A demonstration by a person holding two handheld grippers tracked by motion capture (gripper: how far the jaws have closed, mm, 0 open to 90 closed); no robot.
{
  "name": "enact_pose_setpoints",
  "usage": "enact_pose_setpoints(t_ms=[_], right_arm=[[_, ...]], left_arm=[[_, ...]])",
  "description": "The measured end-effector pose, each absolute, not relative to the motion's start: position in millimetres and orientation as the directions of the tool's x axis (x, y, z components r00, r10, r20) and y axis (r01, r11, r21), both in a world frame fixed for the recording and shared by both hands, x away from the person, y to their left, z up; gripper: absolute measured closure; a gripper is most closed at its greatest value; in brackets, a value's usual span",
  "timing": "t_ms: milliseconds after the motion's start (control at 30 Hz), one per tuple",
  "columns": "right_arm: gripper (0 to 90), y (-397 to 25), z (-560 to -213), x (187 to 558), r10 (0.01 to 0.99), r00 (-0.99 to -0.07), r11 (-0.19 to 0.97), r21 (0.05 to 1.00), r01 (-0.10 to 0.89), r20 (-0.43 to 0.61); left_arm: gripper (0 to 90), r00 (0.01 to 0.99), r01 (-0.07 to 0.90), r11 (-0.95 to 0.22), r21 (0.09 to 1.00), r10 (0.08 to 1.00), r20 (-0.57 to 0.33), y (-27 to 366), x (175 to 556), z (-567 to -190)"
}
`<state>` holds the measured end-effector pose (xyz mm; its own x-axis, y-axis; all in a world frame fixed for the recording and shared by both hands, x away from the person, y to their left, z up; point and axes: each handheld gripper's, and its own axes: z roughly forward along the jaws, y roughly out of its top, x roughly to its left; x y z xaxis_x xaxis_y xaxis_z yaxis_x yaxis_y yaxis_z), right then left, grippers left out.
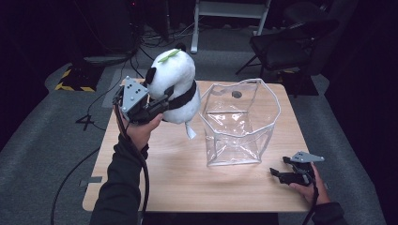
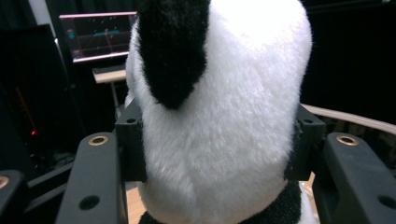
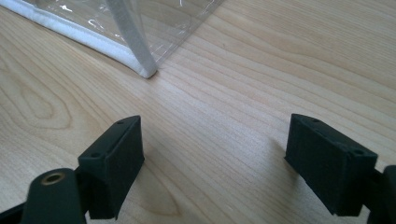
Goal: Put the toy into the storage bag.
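Two tongs: left (image 1: 162, 107) clamped on panda (image 1: 177, 86) beside clear bag (image 1: 239, 123), right (image 1: 280, 172) wide open, empty.

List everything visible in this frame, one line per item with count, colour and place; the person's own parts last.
plush panda: one, white with black ears and band, green bit on top; held up over the table's far left, clamped between the left jaws.
clear bag: one, transparent with white edging, standing open at the table's middle right.
table: one, light wood.
chair: one, black, on the floor beyond the table's far right.
monitor: one, lit screen, in the dark background of the left gripper view.
left gripper: one, black with grey plate, shut on the panda.
right gripper: one, black with grey plate, jaws apart, low at the table's near right corner.
forearms: two, dark sleeves, entering from the bottom.
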<state>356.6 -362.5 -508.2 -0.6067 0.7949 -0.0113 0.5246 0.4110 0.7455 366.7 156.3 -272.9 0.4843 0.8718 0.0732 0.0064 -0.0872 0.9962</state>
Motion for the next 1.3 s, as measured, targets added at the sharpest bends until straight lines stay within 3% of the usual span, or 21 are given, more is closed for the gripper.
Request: enact_pose_setpoints(t_ms=[667, 1300], right_arm=[[19.2, -362.5, -508.2, 356.6, 0.795, -0.607, 0.411, 0.746, 0.525, -0.011], [19.2, -362.5, -508.2, 356.6, 0.795, -0.607, 0.411, 0.746, 0.525, -0.01]], left_arm=[[40.9, 0.528, -0.037, -0.085, 0.996, 0.844, 0.092, 132.3, 365.5, -246.9], [40.7, 0.625, -0.052, -0.142, 0.988, 0.767, 0.144, 67.9, 374.9, -242.8]])
